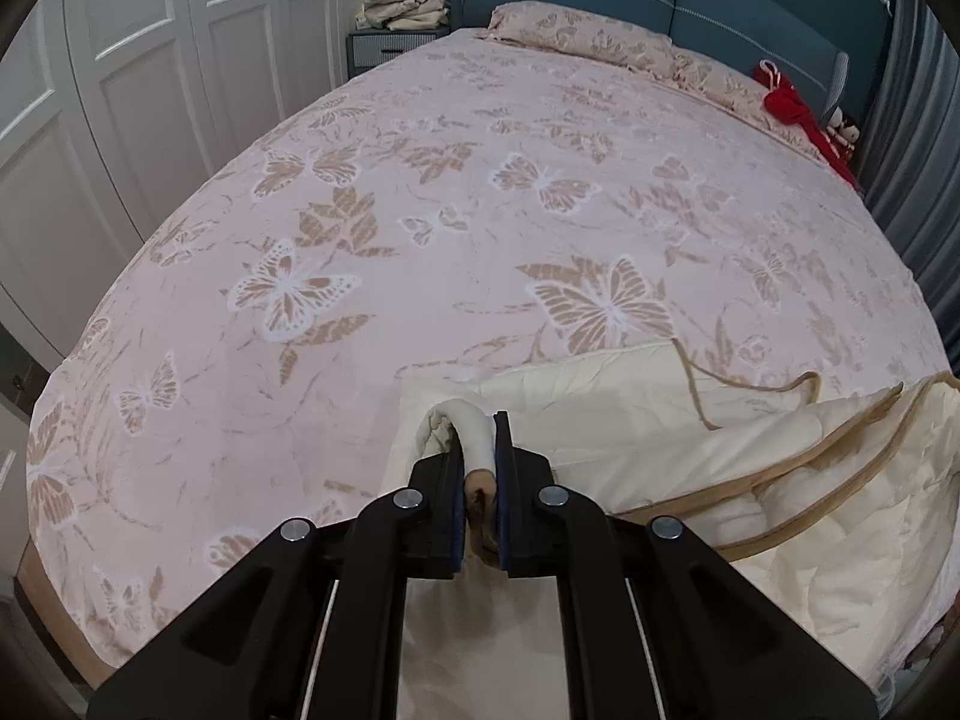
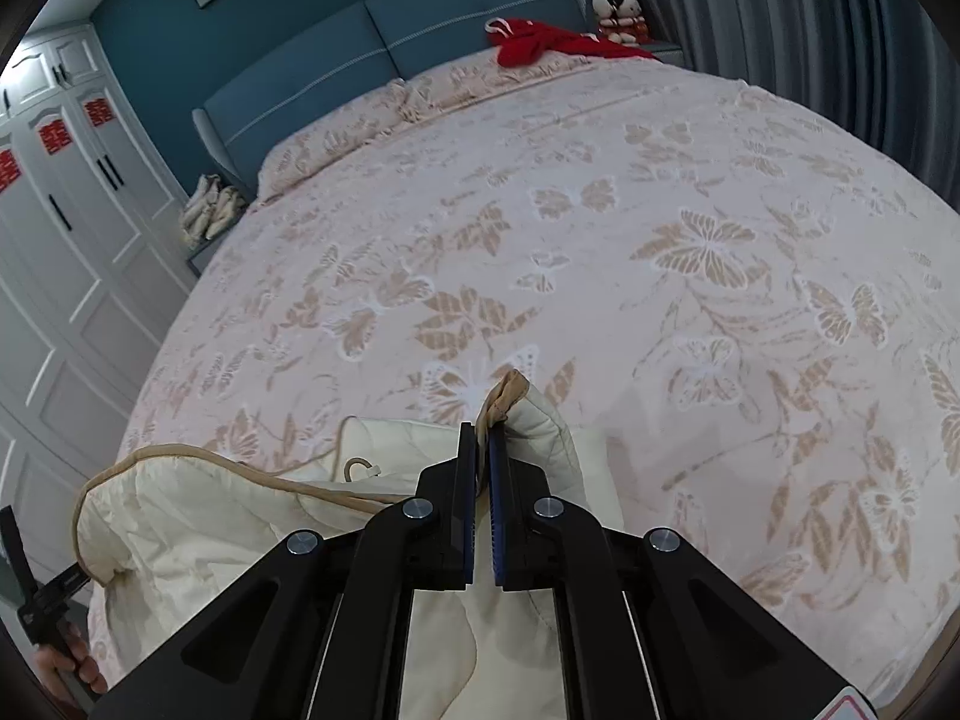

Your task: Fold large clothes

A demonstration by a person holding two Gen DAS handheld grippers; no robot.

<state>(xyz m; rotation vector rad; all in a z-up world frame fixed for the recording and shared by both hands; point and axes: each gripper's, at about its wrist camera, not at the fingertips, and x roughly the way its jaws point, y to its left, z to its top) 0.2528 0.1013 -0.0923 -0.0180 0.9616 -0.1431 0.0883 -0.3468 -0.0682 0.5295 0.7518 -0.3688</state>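
A cream quilted cover with tan piping [image 1: 750,450] lies bunched on the near edge of the bed; it also shows in the right wrist view [image 2: 240,516]. My left gripper [image 1: 480,426] is shut on a rolled corner of the cream cover, which bulges between the pads. My right gripper [image 2: 482,438] is shut on another tan-edged corner of the same cover [image 2: 510,396], which sticks up past the fingertips. The left gripper's handle shows at the lower left of the right wrist view [image 2: 42,594].
The bed [image 1: 420,210] carries a pink butterfly-print spread. A red garment [image 2: 540,45] lies by the pillows near the blue headboard [image 2: 420,36]. Folded linens [image 1: 408,3] sit on a nightstand. White wardrobe doors [image 1: 120,90] stand left; grey curtains [image 2: 810,30] hang right.
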